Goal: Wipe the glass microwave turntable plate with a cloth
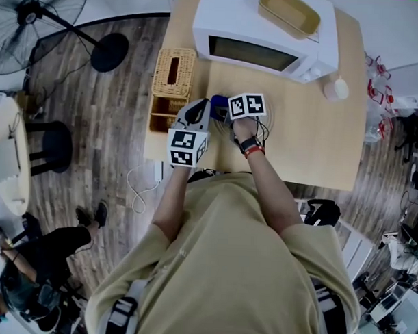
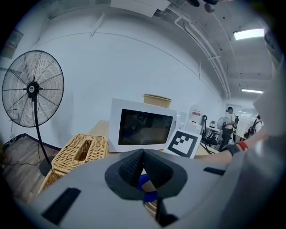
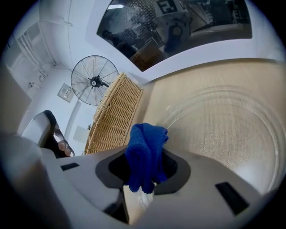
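Note:
The clear glass turntable plate (image 3: 223, 134) lies flat on the wooden table (image 1: 312, 146) in front of the microwave (image 1: 265, 35). In the right gripper view its ringed surface fills the right half. My right gripper (image 3: 145, 154) is shut on a folded blue cloth (image 3: 145, 150), which sticks out over the plate's near left rim. In the head view the cloth (image 1: 218, 101) shows between the two marker cubes. My left gripper (image 2: 142, 157) is shut, its dark pads meeting with nothing visible between them. It points level toward the microwave (image 2: 142, 129), just left of the right gripper (image 1: 228, 110).
A wicker basket (image 1: 173, 72) stands at the table's left edge, close to my left gripper (image 1: 197, 116). A tan tray (image 1: 289, 14) rests on the microwave, with a small white container (image 1: 335, 87) to its right. A floor fan (image 1: 36, 16) and a stool (image 1: 49, 143) stand left.

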Available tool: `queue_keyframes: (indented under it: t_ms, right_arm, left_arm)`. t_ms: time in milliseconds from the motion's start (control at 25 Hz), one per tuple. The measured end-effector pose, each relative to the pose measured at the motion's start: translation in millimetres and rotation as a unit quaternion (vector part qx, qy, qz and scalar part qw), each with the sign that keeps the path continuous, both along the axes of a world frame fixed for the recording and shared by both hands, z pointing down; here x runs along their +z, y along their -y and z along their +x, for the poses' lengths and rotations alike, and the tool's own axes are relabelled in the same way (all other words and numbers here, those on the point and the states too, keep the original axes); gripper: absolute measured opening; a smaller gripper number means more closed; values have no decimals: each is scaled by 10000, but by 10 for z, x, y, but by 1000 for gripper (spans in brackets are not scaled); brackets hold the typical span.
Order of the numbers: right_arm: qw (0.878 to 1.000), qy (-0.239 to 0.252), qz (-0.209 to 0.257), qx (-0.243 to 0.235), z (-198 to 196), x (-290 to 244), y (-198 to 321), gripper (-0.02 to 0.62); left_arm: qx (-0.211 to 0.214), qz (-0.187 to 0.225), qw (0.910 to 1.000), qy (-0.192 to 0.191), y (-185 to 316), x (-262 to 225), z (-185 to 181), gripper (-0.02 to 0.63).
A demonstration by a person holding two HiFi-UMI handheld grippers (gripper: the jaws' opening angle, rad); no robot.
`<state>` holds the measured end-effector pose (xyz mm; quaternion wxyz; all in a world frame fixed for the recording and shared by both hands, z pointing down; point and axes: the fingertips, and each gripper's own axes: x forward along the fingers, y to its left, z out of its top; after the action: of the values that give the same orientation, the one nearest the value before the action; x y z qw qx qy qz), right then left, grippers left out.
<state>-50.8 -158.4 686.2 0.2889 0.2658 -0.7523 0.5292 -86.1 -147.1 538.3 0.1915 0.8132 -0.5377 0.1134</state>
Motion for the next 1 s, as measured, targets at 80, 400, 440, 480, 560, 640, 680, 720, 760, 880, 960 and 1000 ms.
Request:
queue_keyframes:
  t_ms: [80, 400, 440, 480, 560, 640, 680, 720, 760, 880, 960, 1000]
  right_arm:
    - [10000, -41, -45, -10, -1, 9, 10, 121]
    - [9998, -156, 33, -118, 9, 12, 10, 121]
    - [9998, -164, 42, -124, 13, 12, 13, 121]
    - [9998, -168, 45, -124, 21, 14, 15, 121]
    - [9998, -173, 37, -109, 49, 22, 18, 121]
    - [9998, -178, 27, -78, 90, 23, 24, 121]
    - [9998, -172, 19, -51, 110, 21, 28, 121]
    - [9999, -154, 2, -13, 131, 20, 32, 121]
    - [9999, -130, -23, 30, 155, 20, 35, 121]
    - [9998, -79, -75, 136, 237, 23, 42, 120]
    - [9998, -96, -64, 153, 286, 28, 49, 120]
    - [9998, -117, -55, 148, 307, 32, 54, 120]
  left_arm:
    - [-22, -11, 10000, -5, 4, 25, -12, 20]
    - [9, -19, 10000, -11, 6, 39, 34, 20]
    - [12, -22, 10000, -7, 10, 44, 37, 20]
    - [13, -31, 10000, -3, 12, 52, 42, 20]
    - [16, -53, 10000, 4, 12, 70, 56, 20]
    - [29, -62, 10000, 14, 10, 72, 74, 20]
    - [40, -64, 10000, 19, 8, 70, 85, 20]
    - [54, -66, 10000, 21, 6, 68, 97, 20]
    - [68, -70, 9999, 23, 5, 69, 111, 20]
    - [82, -92, 9999, -36, 3, 87, 145, 20]
    - [67, -97, 9998, -132, 20, 82, 160, 20]
    - [64, -98, 9998, -148, 34, 81, 165, 20]
